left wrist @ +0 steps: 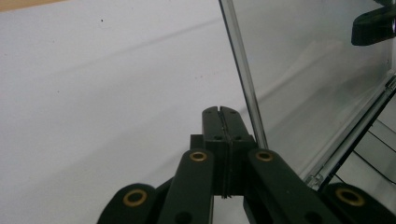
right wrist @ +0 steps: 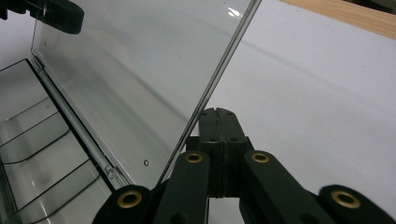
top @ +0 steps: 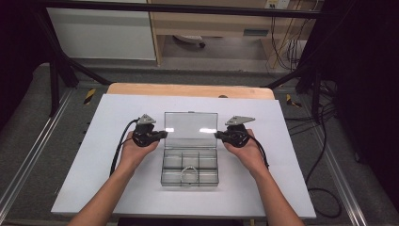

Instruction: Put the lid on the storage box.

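A clear plastic compartment box lies open in the middle of the white board, its lid standing up at the back. A small white loop lies in a front compartment. My left gripper is shut at the lid's left edge, and my right gripper is shut at its right edge. In the left gripper view the closed left gripper sits just beside the lid's edge, with nothing between the jaws. The right gripper view shows the same: the right gripper closed, the lid's edge beside it.
The white board covers a wooden table and has bare room left, right and in front of the box. Dark frame bars stand at the back corners. Cables trail on the floor at the right.
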Demonstrator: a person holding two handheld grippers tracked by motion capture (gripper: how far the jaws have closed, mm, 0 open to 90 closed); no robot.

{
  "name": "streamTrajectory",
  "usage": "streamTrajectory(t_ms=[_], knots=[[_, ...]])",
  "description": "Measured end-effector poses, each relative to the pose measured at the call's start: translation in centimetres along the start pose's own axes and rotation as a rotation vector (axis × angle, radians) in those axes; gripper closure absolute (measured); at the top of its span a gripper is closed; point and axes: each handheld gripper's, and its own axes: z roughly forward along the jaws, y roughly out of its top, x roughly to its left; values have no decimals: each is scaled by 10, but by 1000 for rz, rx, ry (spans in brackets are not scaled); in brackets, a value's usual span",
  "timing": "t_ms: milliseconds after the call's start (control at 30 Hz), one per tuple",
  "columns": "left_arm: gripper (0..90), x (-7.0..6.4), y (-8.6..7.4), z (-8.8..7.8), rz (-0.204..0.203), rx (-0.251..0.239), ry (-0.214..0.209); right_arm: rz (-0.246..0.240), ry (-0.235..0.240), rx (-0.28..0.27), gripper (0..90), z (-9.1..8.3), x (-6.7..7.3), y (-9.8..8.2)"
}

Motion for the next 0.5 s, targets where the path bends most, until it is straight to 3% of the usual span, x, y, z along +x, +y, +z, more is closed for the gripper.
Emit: streamTrajectory(t_ms=[500], knots=[[900,0,3,-3,4,3,-3,-2,-6,15,900,-2,2,2]])
